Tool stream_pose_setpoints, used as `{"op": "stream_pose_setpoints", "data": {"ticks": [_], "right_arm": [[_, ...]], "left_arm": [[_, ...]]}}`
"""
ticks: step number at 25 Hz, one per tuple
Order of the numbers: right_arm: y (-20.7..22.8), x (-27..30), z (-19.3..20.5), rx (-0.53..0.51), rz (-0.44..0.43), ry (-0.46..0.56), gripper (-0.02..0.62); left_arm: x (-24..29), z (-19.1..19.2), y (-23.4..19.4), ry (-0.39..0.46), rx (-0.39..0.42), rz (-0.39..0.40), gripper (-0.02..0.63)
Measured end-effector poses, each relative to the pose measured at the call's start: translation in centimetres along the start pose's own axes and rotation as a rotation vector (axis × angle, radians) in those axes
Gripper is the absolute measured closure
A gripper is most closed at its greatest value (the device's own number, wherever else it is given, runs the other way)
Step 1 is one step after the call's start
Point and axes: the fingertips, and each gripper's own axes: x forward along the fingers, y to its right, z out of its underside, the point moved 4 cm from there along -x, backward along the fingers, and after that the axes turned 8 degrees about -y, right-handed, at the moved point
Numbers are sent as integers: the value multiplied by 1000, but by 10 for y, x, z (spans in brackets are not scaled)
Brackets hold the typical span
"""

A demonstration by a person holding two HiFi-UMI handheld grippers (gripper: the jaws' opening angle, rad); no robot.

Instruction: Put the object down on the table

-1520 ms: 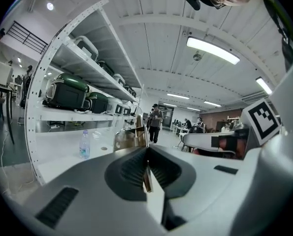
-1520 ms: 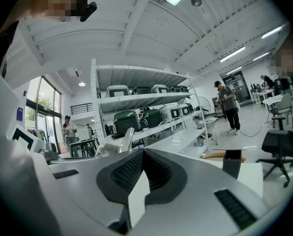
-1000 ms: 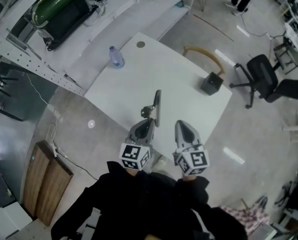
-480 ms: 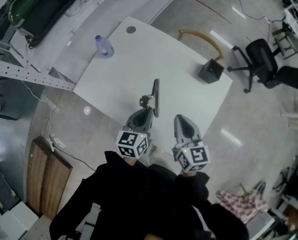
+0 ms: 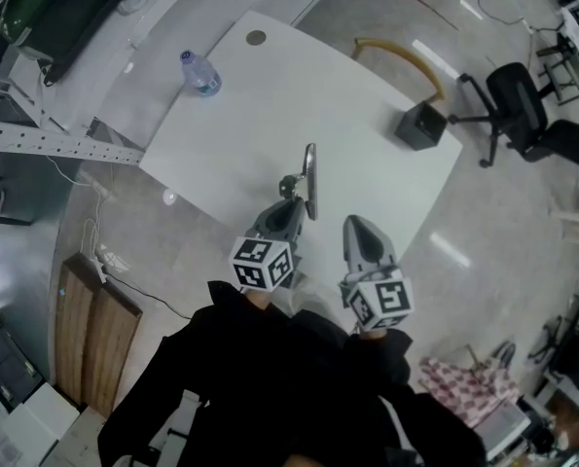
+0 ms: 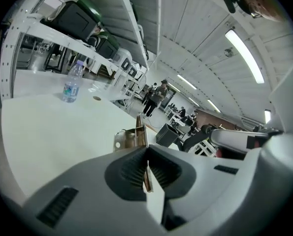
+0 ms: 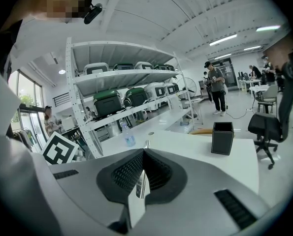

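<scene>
Metal object: a thin, flat metal object [image 5: 310, 179] with a dull grey sheen is seen edge-on as a narrow strip; a small bracket-like piece with a round hole is attached at its side near the clamped end.
Place of the object: it is held over the near part of the surface [image 5: 231, 144], upright on its edge, close in front of the person. Whether its lower edge touches the surface cannot be told.
Left hand-held gripper: the left hand-held gripper [image 5: 291, 206] is closed tight on the metal object, whose near end is pinched between the ribbed dark pads. Its body is smooth grey plastic, tapered towards the tips.
Left pose: it is pointed forward and somewhat downward towards the surface, with the plate projecting beyond the jaws.
Right hand-held gripper: the jaws of the right hand-held gripper [image 5: 354, 225] are brought fully together, and nothing is seen clamped between the ribbed pads.
Right pose: it is held just beside the left one, near the surface's front edge, and is likewise tilted forward and down.
Surface: a smooth, matt white top with rounded corners is shown.
Bottle: a clear plastic bottle [image 5: 199, 73] with a blue cap is stood upright at the far left, well apart from the object.
Black box: an open-topped square black box [image 5: 420, 125] is placed at the far right corner.
</scene>
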Motion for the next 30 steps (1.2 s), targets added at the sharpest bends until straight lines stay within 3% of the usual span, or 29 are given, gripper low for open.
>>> {"op": "stream_pose_setpoints", "data": {"ticks": [30], "right_arm": [[3,3,26,9,32,-64,606]], "left_arm": [[57,50,-64,-96,-489,28,597]]}}
